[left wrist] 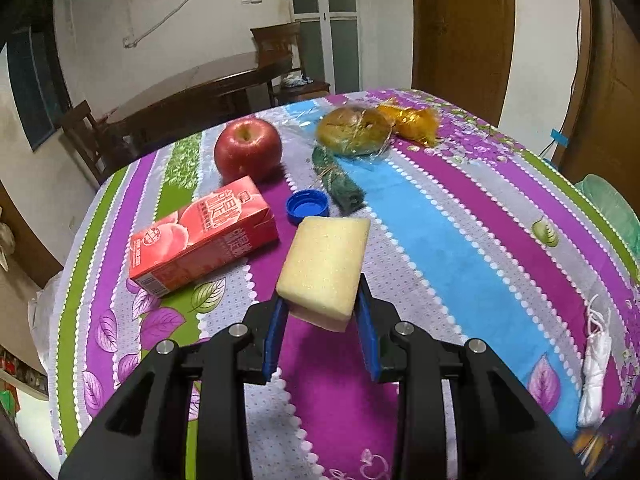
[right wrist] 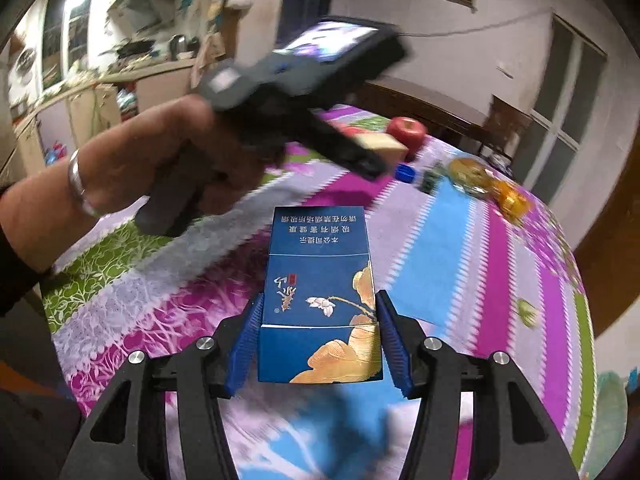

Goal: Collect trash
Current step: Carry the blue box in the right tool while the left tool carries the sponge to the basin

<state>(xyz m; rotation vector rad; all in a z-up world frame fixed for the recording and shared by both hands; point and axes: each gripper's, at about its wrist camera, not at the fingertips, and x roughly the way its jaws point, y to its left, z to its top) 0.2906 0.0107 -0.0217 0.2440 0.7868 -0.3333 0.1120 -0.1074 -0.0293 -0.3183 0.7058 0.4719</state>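
Note:
My left gripper (left wrist: 322, 304) is shut on a yellow sponge (left wrist: 326, 264) and holds it above the flowered tablecloth (left wrist: 460, 240). In front of it lie a red juice carton (left wrist: 202, 238), a blue bottle cap (left wrist: 307, 207), a red apple (left wrist: 248, 148), a green wrapper (left wrist: 338, 182), a clear-wrapped bun (left wrist: 354, 130) and an orange wrapper (left wrist: 412, 122). My right gripper (right wrist: 318, 308) is shut on a blue cigarette pack (right wrist: 320, 296) above the table. The right wrist view also shows the left gripper (right wrist: 372, 160) with the sponge (right wrist: 386, 144), held by a hand (right wrist: 160, 160).
A white knotted cloth (left wrist: 596, 372) lies at the table's right edge. A dark wooden table (left wrist: 200, 92) and chairs (left wrist: 280, 48) stand behind. Doors (left wrist: 460, 28) are at the back right. A green object (left wrist: 612, 208) sits past the right edge.

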